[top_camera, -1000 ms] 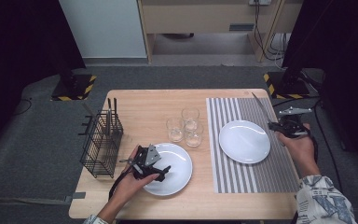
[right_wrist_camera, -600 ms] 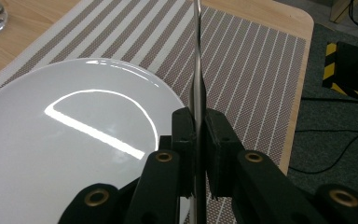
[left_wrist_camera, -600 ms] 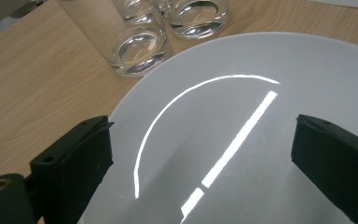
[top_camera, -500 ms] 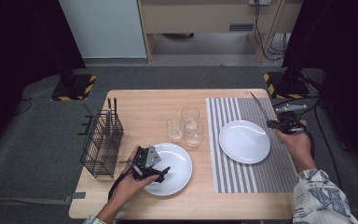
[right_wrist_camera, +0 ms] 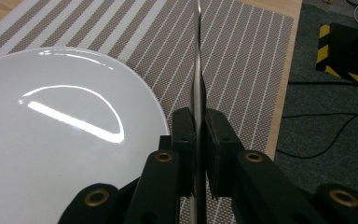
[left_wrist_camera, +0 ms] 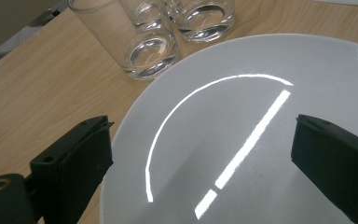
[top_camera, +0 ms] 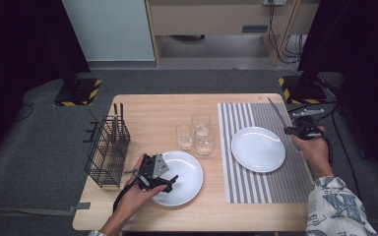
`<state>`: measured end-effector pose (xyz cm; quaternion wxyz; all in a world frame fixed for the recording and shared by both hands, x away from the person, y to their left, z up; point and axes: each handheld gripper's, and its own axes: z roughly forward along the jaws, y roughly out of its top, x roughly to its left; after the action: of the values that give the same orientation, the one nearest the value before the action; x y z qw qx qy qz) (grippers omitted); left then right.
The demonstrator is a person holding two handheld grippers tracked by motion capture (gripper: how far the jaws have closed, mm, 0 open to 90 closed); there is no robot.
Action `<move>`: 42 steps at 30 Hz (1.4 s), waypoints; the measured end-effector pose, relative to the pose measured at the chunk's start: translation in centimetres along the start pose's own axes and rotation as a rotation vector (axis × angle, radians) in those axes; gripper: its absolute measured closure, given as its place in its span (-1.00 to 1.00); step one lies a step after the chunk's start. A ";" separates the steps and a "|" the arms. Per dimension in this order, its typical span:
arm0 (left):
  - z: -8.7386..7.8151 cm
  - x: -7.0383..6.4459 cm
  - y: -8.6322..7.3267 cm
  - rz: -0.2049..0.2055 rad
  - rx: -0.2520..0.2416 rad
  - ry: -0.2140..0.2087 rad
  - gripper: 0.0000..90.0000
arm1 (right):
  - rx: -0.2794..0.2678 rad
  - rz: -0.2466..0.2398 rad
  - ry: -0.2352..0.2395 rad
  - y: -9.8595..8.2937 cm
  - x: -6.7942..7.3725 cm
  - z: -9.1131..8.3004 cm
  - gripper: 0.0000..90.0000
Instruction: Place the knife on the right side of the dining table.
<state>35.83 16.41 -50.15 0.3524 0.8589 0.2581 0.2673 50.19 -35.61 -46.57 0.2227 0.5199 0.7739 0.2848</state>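
wooden table (top_camera: pixel 152 105), striped mat (top_camera: pixel 270 187) — right tongs (right_wrist_camera: pixel 197 123) clamped on knife (right_wrist_camera: pixel 196 56), left tongs (left_wrist_camera: pixel 200 154) wide, empty

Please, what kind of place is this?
Probably a lab or studio set up as a dining table: a wooden table with plates, glasses and a striped placemat, ringed by black curtains and floor cables.

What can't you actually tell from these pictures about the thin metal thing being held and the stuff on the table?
- Thin metal utensil in the right hand-held gripper: seen edge-on in the right gripper view and tiny in the high view, so knife, fork or spoon cannot be told.
- Utensils in the wire basket: too small in the high view to identify.
- Glasses: tops cut off by the left gripper view's edge.
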 end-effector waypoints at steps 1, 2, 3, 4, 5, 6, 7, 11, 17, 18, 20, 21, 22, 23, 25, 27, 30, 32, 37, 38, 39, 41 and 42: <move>0.1 0.0 0.0 0.002 0.002 -0.001 -0.90 | 0.003 0.000 0.000 0.0 -0.2 0.1 0.85; 0.1 0.1 -0.1 0.006 0.008 -0.003 -0.90 | 0.009 -0.002 -0.001 0.0 -0.4 0.3 0.85; 0.2 0.1 -0.1 0.008 0.012 -0.003 -0.90 | 0.015 -0.004 0.001 0.1 -0.6 0.4 0.85; 0.2 0.1 -0.1 0.008 0.014 -0.002 -0.90 | 0.021 -0.003 0.001 0.3 -0.8 0.7 0.85; 0.2 0.1 -0.1 0.007 0.013 -0.003 -0.90 | 0.025 -0.006 0.003 0.4 -1.0 1.0 0.85; 0.2 0.1 -0.1 0.008 0.013 -0.002 -0.90 | 0.041 -0.007 0.011 0.7 -1.2 1.7 0.85; 0.2 0.1 -0.1 0.006 0.013 -0.002 -0.90 | 0.041 -0.007 0.011 0.7 -1.2 1.7 0.85; 0.1 0.0 -0.1 0.007 0.014 -0.005 -0.90 | 0.083 -0.007 0.018 0.7 -1.4 3.6 0.85; -0.1 -0.1 -0.3 -0.002 0.017 -0.004 -0.90 | 0.102 -0.006 0.030 0.5 -1.6 4.6 0.85; -0.1 -0.1 -0.3 -0.003 0.017 -0.004 -0.90 | 0.107 -0.009 0.033 0.5 -1.6 4.7 0.85; 0.0 -0.2 -0.2 0.001 0.020 -0.006 -0.90 | 0.113 -0.016 0.030 0.5 -1.6 4.9 0.85; 0.0 -0.2 -0.2 0.002 0.021 -0.006 -0.90 | 0.114 -0.012 0.028 0.5 -1.6 4.9 0.85; 0.0 -0.2 -0.2 0.003 0.021 -0.007 -0.90 | 0.114 -0.012 0.028 0.5 -1.6 4.9 0.85; 0.0 -0.3 -0.2 0.004 0.023 -0.006 -0.90 | 0.120 -0.016 0.034 0.5 -1.6 5.0 0.85; 0.0 -0.3 -0.2 0.003 0.022 -0.006 -0.90 | 0.124 -0.011 0.040 0.5 -1.5 5.1 0.85; -0.1 -0.3 -0.2 0.003 0.021 -0.004 -0.90 | 0.129 -0.021 0.040 0.5 -1.4 5.2 0.85; -0.1 -0.3 -0.3 0.001 0.021 -0.005 -0.90 | 0.131 -0.026 0.047 0.5 -1.1 5.4 0.85; 0.0 -0.3 -0.3 0.001 0.022 -0.007 -0.90 | 0.130 -0.019 0.055 0.6 -0.9 5.5 0.85; 0.0 -0.3 -0.3 0.000 0.021 -0.011 -0.90 | 0.141 -0.012 0.071 0.5 -1.0 6.0 0.85; 0.1 -0.3 -0.3 0.001 0.025 -0.012 -0.90 | 0.149 -0.016 0.070 0.4 -1.1 6.1 0.85; 0.1 -0.3 -0.4 0.003 0.026 -0.014 -0.90 | 0.153 -0.011 0.068 0.3 -1.1 6.4 0.85; 0.2 -0.3 -0.4 0.003 0.029 -0.016 -0.90 | 0.157 -0.010 0.075 0.2 -1.1 6.5 0.85; 0.2 -0.3 -0.4 0.002 0.027 -0.018 -0.90 | 0.154 -0.005 0.071 0.2 -1.1 6.6 0.85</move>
<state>35.60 16.39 -50.64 0.3426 0.8663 0.2576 0.2563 54.96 -35.19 -51.22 0.1549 0.5232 0.8023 0.2421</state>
